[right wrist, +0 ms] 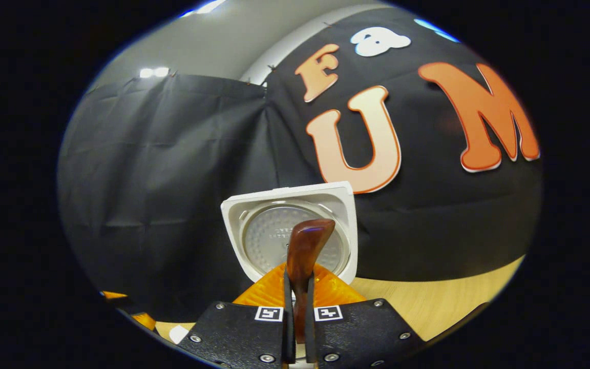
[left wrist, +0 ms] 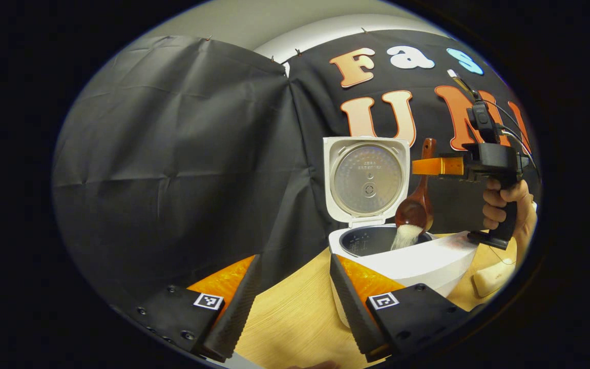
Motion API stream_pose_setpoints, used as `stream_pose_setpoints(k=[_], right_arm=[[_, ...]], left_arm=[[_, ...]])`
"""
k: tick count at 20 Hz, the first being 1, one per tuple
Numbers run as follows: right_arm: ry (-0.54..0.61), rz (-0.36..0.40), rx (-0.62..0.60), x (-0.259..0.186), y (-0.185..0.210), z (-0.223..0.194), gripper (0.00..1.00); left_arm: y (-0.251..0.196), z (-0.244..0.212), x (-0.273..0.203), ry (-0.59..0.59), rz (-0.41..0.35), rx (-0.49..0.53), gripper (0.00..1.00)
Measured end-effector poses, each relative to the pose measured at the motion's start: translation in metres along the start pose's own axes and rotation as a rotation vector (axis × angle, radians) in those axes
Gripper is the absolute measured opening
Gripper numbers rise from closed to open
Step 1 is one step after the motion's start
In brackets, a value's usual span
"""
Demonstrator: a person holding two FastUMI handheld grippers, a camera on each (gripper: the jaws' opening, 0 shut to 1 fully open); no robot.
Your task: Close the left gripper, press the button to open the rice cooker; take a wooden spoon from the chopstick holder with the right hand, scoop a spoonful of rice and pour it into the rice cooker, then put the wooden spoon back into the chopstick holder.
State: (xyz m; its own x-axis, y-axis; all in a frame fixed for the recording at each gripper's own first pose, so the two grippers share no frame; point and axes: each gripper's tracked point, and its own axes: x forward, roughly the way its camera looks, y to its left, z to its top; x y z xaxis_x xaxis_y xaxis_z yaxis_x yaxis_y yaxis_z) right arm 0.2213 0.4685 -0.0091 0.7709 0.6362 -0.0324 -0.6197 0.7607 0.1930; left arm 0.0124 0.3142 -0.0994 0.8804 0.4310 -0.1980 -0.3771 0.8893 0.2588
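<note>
While tipped over the rice cooker (left wrist: 418, 261), wooden spoon (left wrist: 417, 205) (rice spilling) between right gripper (right wrist: 299, 307) fingers.

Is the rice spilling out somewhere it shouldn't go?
No, nothing looks wrong. The wooden spoon, held by the right gripper, is tipped over the open rice cooker, and the rice streams down into the pot. I see none lying on the table.

Your left gripper's fingers (left wrist: 356, 302) hide the rice cooker's (left wrist: 428, 261) front; the pale block (left wrist: 489, 279) at the table's (left wrist: 295, 318) right edge is cut off.
</note>
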Motion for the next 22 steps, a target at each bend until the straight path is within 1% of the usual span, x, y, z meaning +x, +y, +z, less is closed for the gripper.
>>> stream_pose_setpoints(k=[3, 5, 7, 10, 11, 12, 14, 16, 17, 18, 19, 20, 21, 22], right_arm=[[-0.047, 0.015, -0.124, -0.010, 0.011, 0.012, 0.07], [-0.073, 0.037, -0.180, -0.016, 0.020, 0.020, 0.07], [-0.089, 0.062, -0.210, -0.020, 0.025, 0.024, 0.07], [-0.100, 0.075, -0.212, -0.025, 0.022, 0.032, 0.08], [-0.109, 0.081, -0.207, -0.028, 0.022, 0.035, 0.12], [-0.121, 0.071, -0.193, -0.030, 0.016, 0.040, 0.08], [-0.138, 0.054, -0.110, -0.035, 0.004, 0.047, 0.08], [-0.125, 0.059, 0.014, -0.035, -0.008, 0.049, 0.08], [-0.117, 0.062, 0.078, -0.036, -0.014, 0.050, 0.08], [-0.112, 0.055, 0.141, -0.037, -0.025, 0.050, 0.08], [-0.109, 0.049, 0.194, -0.039, -0.033, 0.051, 0.08], [-0.107, 0.038, 0.246, -0.043, -0.044, 0.052, 0.08], [-0.101, 0.030, 0.304, -0.049, -0.054, 0.053, 0.08], [-0.095, 0.028, 0.371, -0.056, -0.066, 0.053, 0.08]], left_arm=[[-0.006, 0.005, -0.005, -0.009, -0.013, 0.011, 0.88], [-0.007, 0.009, -0.008, -0.017, -0.018, 0.023, 0.87], [-0.007, 0.013, -0.012, -0.022, -0.011, 0.034, 0.87], [-0.012, 0.022, -0.016, -0.041, -0.014, 0.041, 0.88], [-0.014, 0.024, -0.017, -0.045, -0.015, 0.041, 0.89], [-0.015, 0.025, -0.016, -0.049, -0.016, 0.042, 0.88], [-0.014, 0.025, -0.017, -0.051, -0.013, 0.047, 0.88], [-0.014, 0.024, -0.017, -0.047, -0.007, 0.042, 0.89], [-0.016, 0.025, -0.017, -0.046, -0.009, 0.033, 0.87], [-0.018, 0.024, -0.017, -0.044, -0.013, 0.021, 0.90], [-0.021, 0.025, -0.018, -0.039, -0.016, 0.011, 0.87], [-0.023, 0.024, -0.019, -0.036, -0.015, 0.008, 0.90], [-0.022, 0.023, -0.019, -0.034, -0.013, 0.009, 0.90], [-0.023, 0.023, -0.020, -0.034, -0.015, 0.011, 0.87]])
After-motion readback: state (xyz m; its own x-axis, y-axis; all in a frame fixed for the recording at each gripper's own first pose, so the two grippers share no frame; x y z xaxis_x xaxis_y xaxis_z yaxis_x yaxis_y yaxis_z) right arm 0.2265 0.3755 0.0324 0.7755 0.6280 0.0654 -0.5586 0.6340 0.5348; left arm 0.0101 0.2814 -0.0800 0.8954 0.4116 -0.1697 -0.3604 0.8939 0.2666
